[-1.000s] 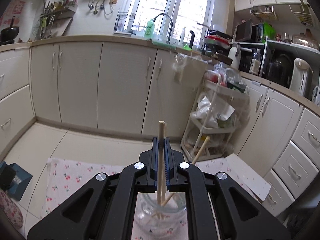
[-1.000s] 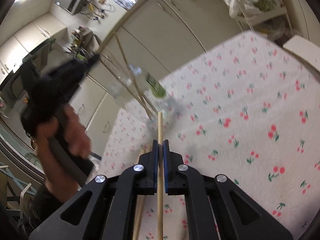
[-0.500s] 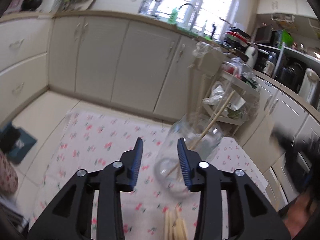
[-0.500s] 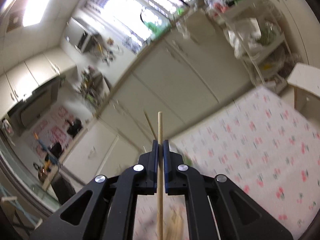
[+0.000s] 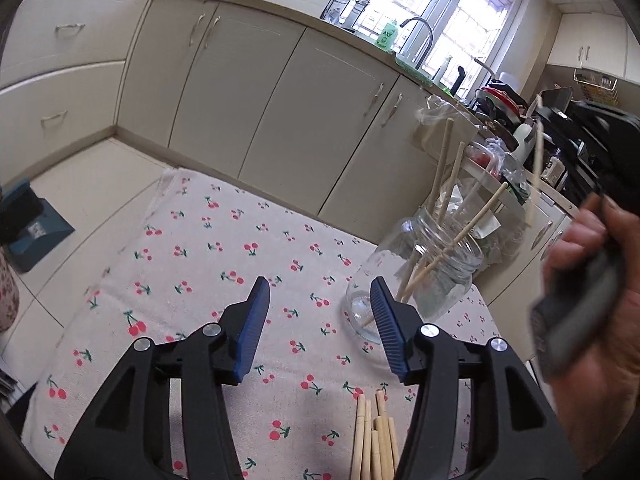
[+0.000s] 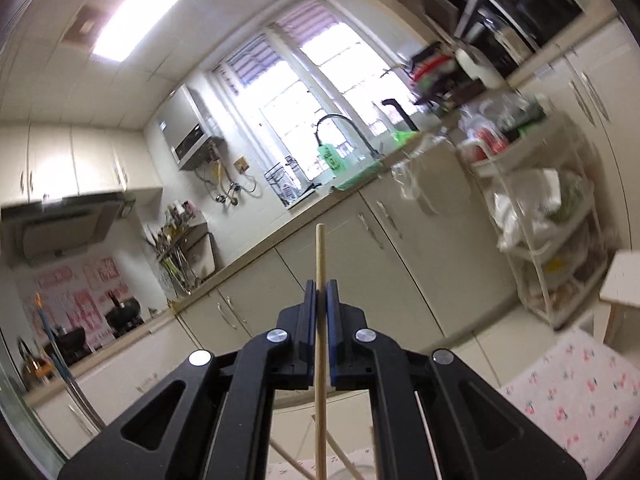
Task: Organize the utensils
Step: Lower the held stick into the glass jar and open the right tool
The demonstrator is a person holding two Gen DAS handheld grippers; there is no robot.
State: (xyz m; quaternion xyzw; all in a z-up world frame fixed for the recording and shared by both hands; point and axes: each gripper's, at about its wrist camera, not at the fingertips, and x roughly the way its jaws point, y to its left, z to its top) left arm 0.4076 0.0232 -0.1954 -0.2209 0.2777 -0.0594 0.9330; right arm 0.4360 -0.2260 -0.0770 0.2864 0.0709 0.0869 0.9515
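Note:
My left gripper [image 5: 318, 300] is open and empty above the cherry-print cloth [image 5: 200, 264]. A clear glass jar [image 5: 416, 276] stands just right of it with several wooden chopsticks [image 5: 444, 176] leaning inside. More loose chopsticks [image 5: 374, 440] lie on the cloth below the left gripper. My right gripper [image 6: 320, 304] is shut on one wooden chopstick [image 6: 321, 264] and holds it upright in the air. In the left wrist view that gripper [image 5: 600, 152] is blurred, above and right of the jar, its chopstick [image 5: 536, 168] pointing down.
Cream kitchen cabinets [image 5: 248, 92] run along the back with a sink tap [image 5: 420, 36] under the window. A white wire rack [image 6: 536, 216] with bags stands right of the table. A blue box [image 5: 28, 224] lies on the floor at left.
My left gripper let go of its chopstick into the jar, opened and drew back. My right gripper rose from the cloth with its chopstick and tilted up toward the jar.

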